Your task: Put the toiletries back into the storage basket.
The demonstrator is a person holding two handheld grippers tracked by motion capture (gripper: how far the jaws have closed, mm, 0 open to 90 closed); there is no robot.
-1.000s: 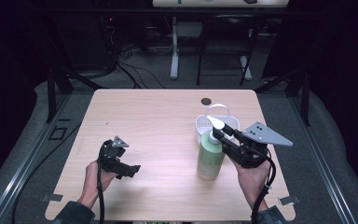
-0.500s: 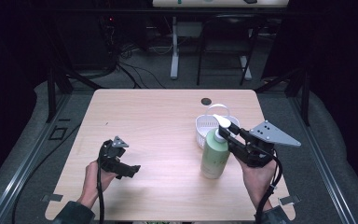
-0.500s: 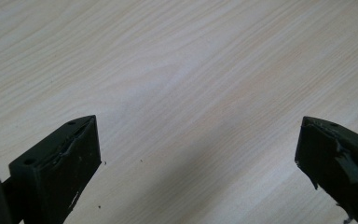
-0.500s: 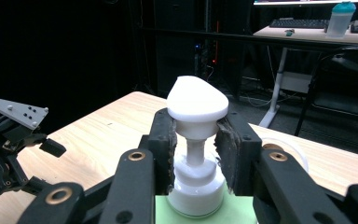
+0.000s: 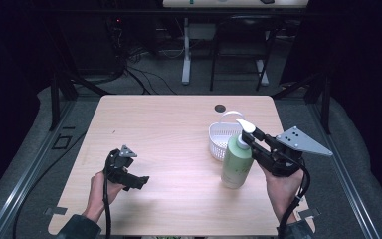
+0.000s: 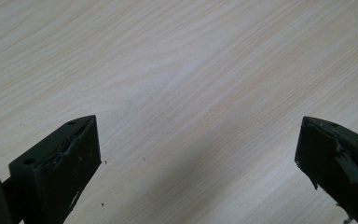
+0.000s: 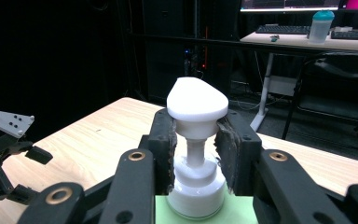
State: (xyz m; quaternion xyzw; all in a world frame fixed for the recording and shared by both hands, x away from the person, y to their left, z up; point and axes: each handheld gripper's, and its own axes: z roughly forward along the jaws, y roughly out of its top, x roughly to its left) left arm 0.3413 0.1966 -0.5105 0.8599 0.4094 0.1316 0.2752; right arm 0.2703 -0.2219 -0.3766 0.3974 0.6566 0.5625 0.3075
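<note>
Near the table's front edge, the left gripper rests low over bare wood, jaws wide apart. Right of centre, the right gripper is clamped on the white pump neck of the green soap bottle, standing upright just before the white basket.

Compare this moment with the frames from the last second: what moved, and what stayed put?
The right gripper, shut on the pump neck of the green bottle throughout, carried it slightly toward the table's near right, away from the white basket. The grip did not change. The left gripper stayed open and still over the table; the basket did not move.
</note>
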